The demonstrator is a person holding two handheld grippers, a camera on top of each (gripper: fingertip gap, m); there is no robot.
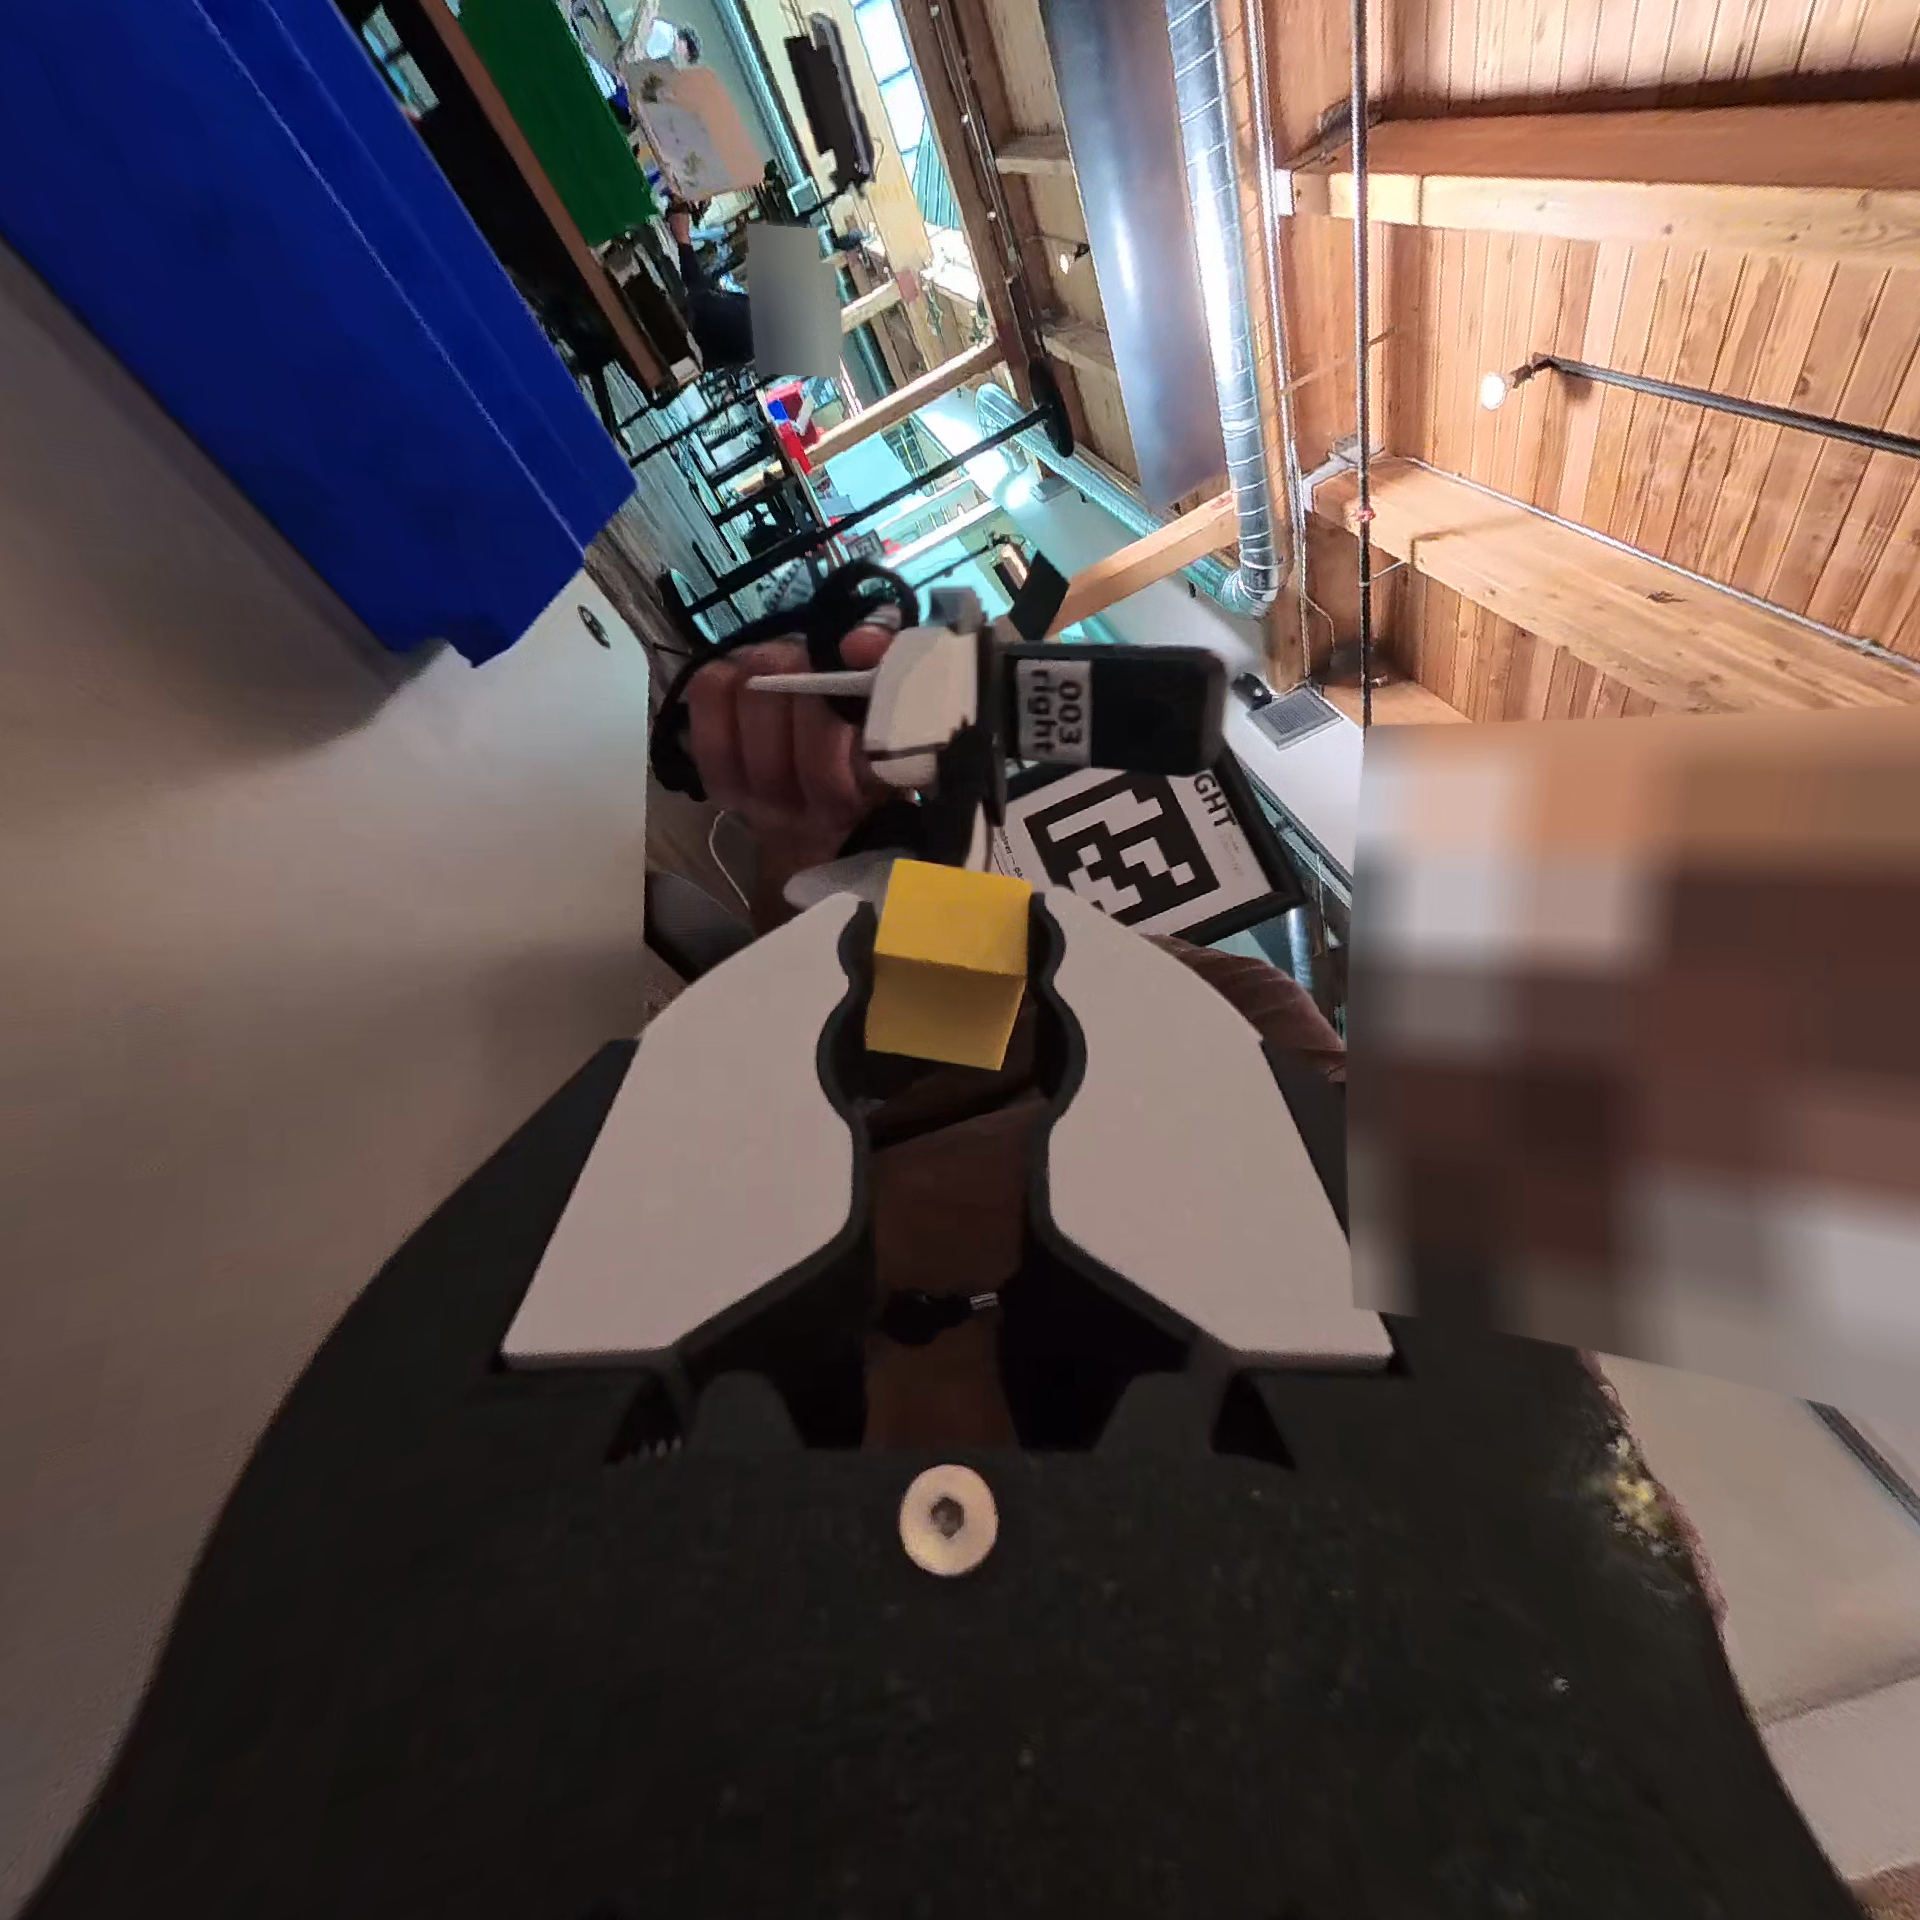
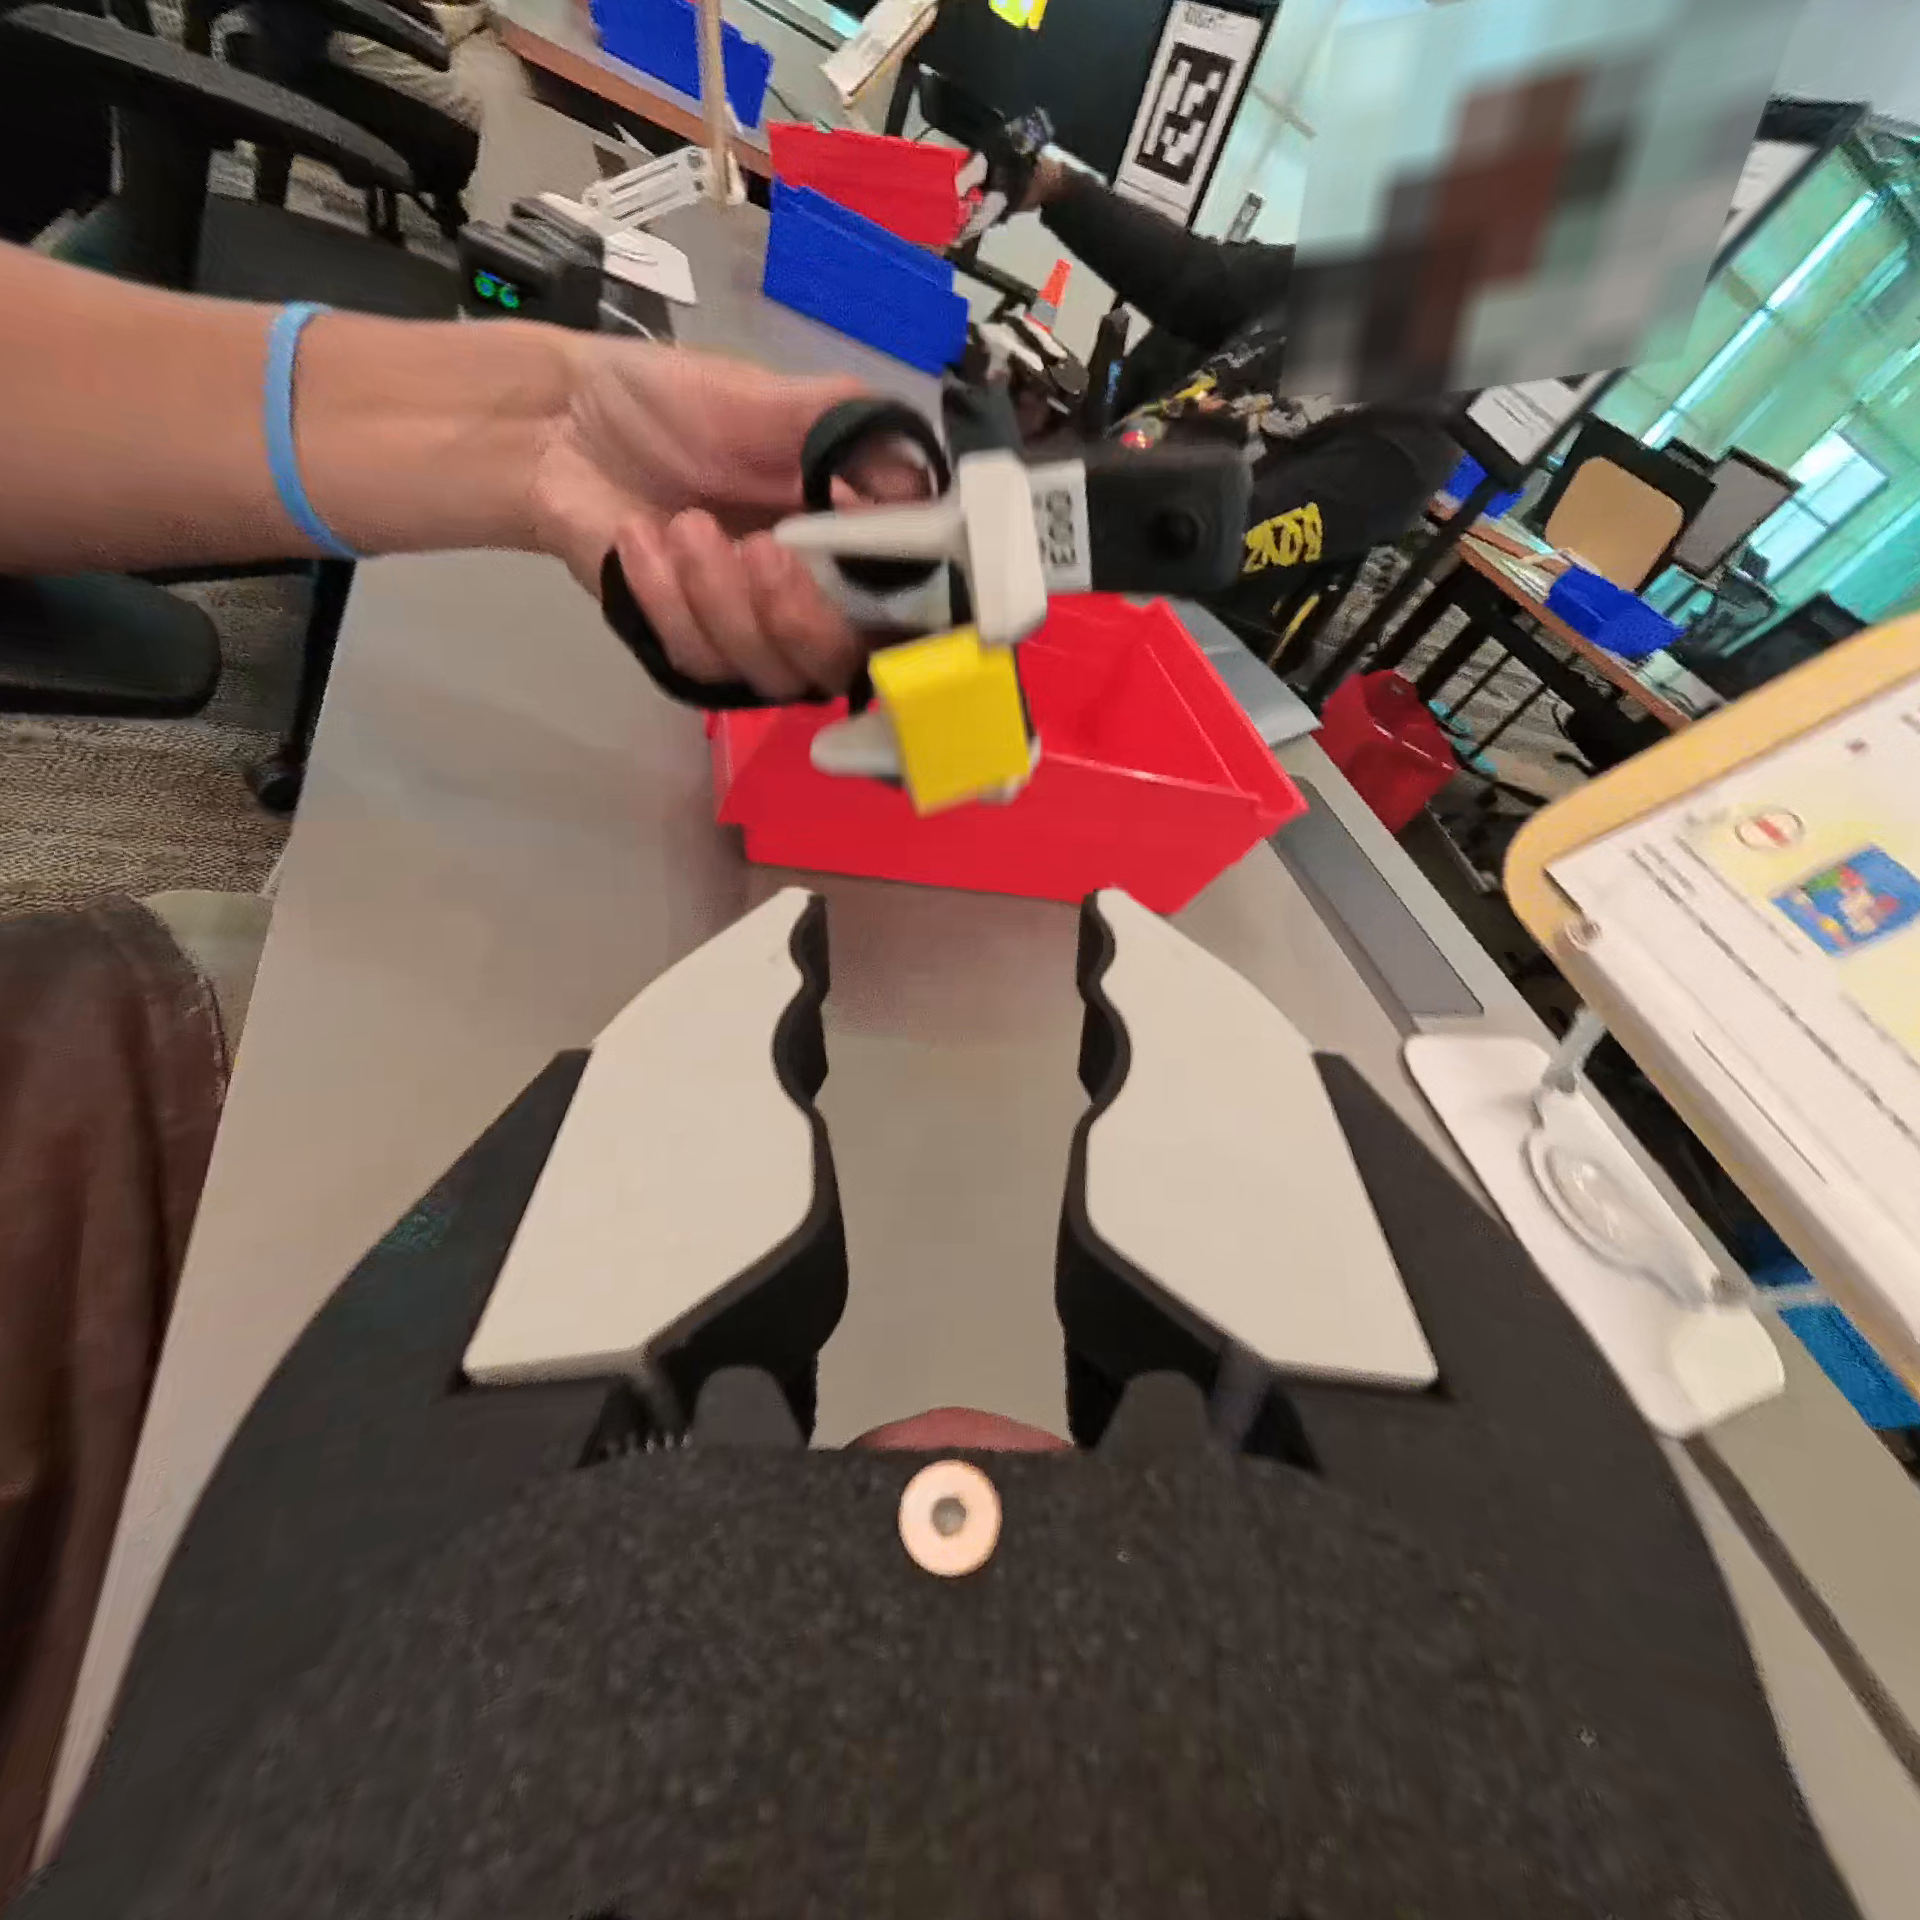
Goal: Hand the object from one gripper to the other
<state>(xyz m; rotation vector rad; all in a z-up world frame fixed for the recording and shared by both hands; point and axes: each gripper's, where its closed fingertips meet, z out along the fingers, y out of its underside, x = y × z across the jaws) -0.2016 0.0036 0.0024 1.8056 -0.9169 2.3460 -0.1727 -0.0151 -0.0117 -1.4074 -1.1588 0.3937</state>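
A yellow block [image 1: 945,977] sits clamped between the tips of my left gripper [image 1: 951,920], which is shut on it and held in the air. In the right wrist view the same block [image 2: 951,717] hangs in the left gripper [image 2: 925,743] just above a red bin, held by a hand [image 2: 675,499]. My right gripper [image 2: 951,914] is open and empty, its jaws spread wide. It sits below and short of the block, pointing toward it. In the left wrist view the right gripper's body [image 1: 925,707] shows beyond the block, held by a hand.
A red bin [image 2: 1143,831] stands on the grey table [image 2: 468,831] under the block. A blue bin [image 1: 312,312] fills the upper left of the left wrist view. A board with a printed page [image 2: 1714,935] on a white stand is at the right.
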